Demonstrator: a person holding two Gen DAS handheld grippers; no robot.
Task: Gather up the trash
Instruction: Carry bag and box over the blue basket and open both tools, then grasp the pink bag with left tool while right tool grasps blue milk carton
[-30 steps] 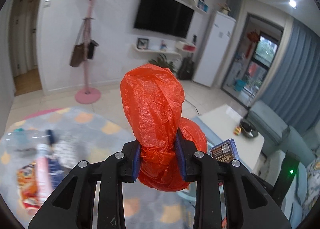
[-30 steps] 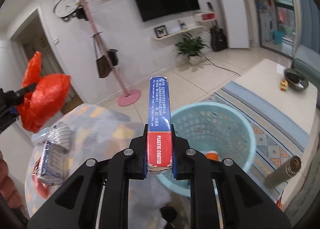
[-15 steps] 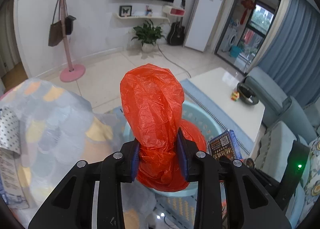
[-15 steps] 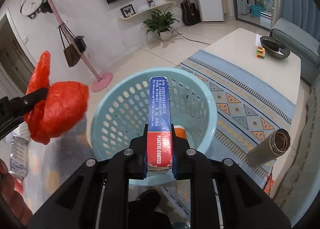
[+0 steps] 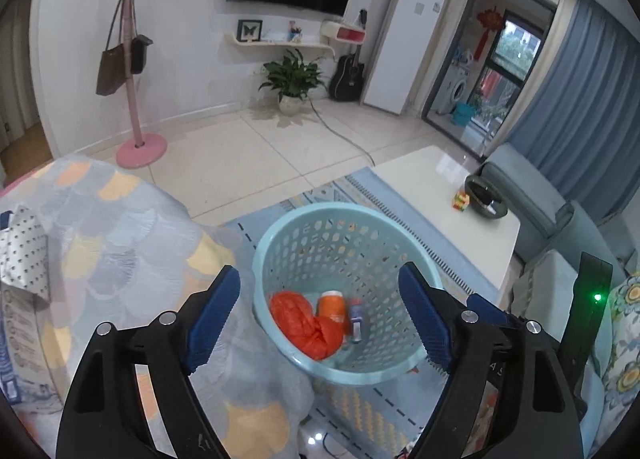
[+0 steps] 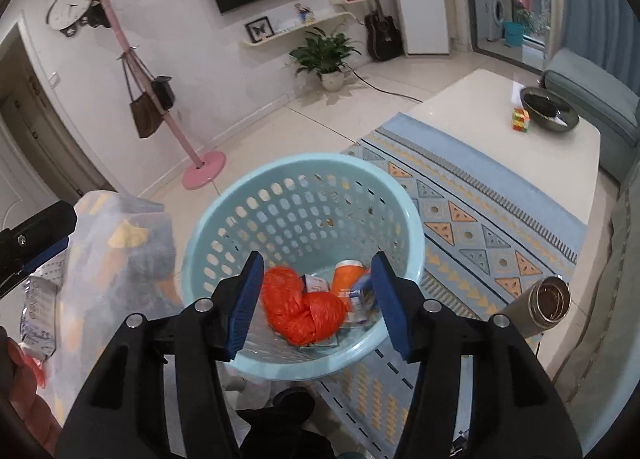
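A light blue perforated trash basket (image 5: 316, 223) (image 6: 256, 195) stands on the floor by the table. Inside it lie a crumpled orange plastic bag (image 5: 306, 325) (image 6: 302, 309), an orange bottle (image 5: 332, 305) (image 6: 348, 277) and a blue card box (image 5: 356, 321) (image 6: 360, 295). My left gripper (image 5: 320, 317) is open and empty above the basket. My right gripper (image 6: 318, 299) is open and empty above the basket too. The left gripper's finger shows at the left edge of the right wrist view (image 6: 36, 231).
A table with a scale-patterned cloth (image 5: 120, 243) (image 6: 116, 259) sits left of the basket, with packets (image 5: 22, 259) (image 6: 38, 307) on it. A patterned rug (image 6: 480, 211), a white coffee table (image 5: 440, 187), a steel flask (image 6: 540, 301) and a pink coat stand (image 5: 138, 139) are around.
Both grippers opened over the basket. The orange bag left my left gripper and the blue box left my right gripper; both now lie in the basket.
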